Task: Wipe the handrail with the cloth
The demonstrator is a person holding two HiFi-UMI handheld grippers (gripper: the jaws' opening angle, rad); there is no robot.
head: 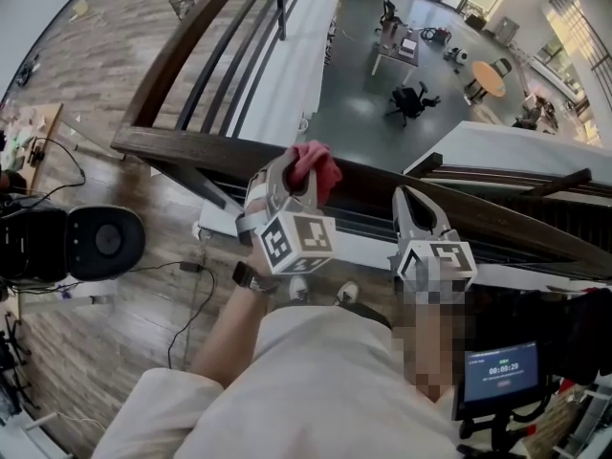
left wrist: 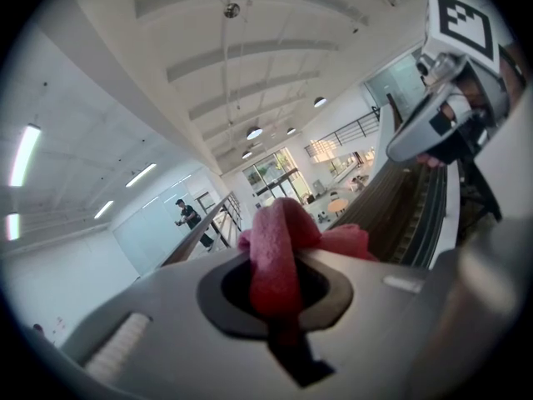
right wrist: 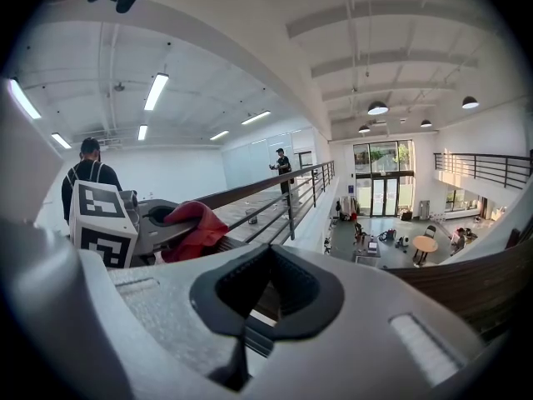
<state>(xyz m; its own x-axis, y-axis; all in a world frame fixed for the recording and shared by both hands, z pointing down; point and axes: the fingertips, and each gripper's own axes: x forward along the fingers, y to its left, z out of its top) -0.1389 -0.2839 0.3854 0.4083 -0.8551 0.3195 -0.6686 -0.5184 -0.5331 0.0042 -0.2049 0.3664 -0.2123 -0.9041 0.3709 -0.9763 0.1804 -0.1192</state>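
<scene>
Left gripper closed on the red cloth, right gripper beside it, both held at the dark wooden handrail of a balcony above a lower hall.

Left gripper view: the jaws are clamped on a fold of the cloth, which bunches out ahead of the tips. The loose bulk in front is presumably left free to serve as the wiping pad. The handrail runs ahead and to the right of this claw.

Right gripper view: the jaws are drawn together with nothing between them; only railing shows through the notch in the pads. The cloth hangs from the other gripper to its left, over the handrail.

Whether the cloth actually presses on the wood cannot be settled (the head view sets it against the rail's top edge). The idle claw, close beside the rail, seems kept clear of the wiping path. Judged stage: wiping about to begin or in hand.
</scene>
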